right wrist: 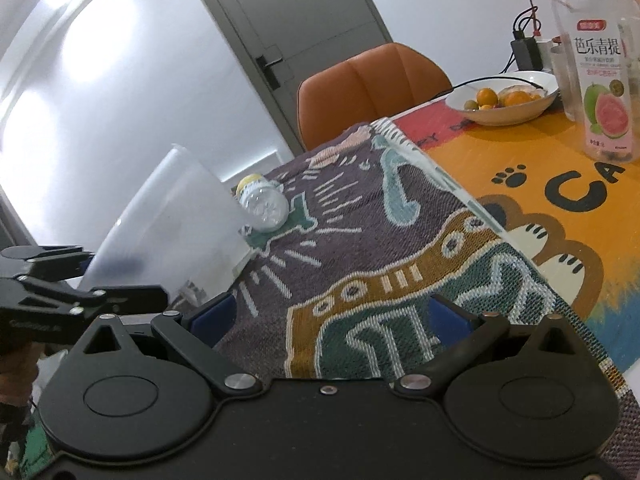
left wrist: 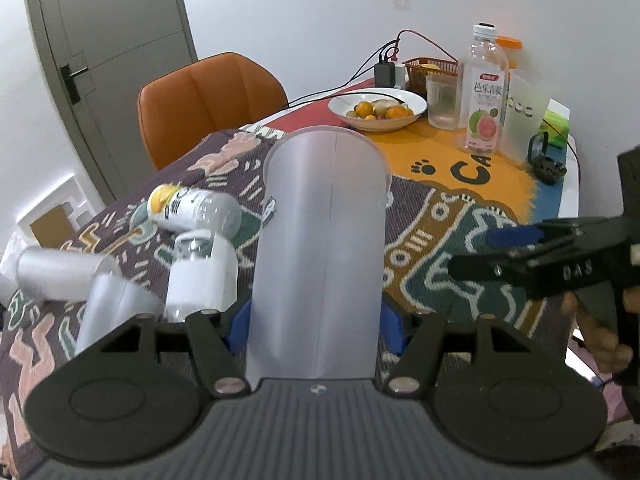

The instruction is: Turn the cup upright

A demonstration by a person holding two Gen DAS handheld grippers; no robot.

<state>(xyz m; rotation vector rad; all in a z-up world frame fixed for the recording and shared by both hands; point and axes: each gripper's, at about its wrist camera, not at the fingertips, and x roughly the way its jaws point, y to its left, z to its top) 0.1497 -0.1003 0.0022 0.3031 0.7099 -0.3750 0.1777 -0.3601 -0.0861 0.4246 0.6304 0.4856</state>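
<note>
My left gripper (left wrist: 316,320) is shut on a frosted translucent plastic cup (left wrist: 320,248), gripping it near its base; the cup's open rim points away from me, tilted up over the patterned cloth. In the right wrist view the same cup (right wrist: 176,224) leans at the left, held by the left gripper (right wrist: 86,294). My right gripper (right wrist: 332,316) is open and empty above the cloth; it shows in the left wrist view (left wrist: 500,252) to the right of the cup. Two more frosted cups (left wrist: 64,272) lie on their sides at the left.
Two plastic bottles (left wrist: 196,216) lie on the cloth (right wrist: 360,240) left of the held cup. At the back stand a fruit bowl (left wrist: 378,109), a glass (left wrist: 442,100), a guava drink bottle (left wrist: 482,92), a frosted jug (left wrist: 524,116) and an orange chair (left wrist: 208,100).
</note>
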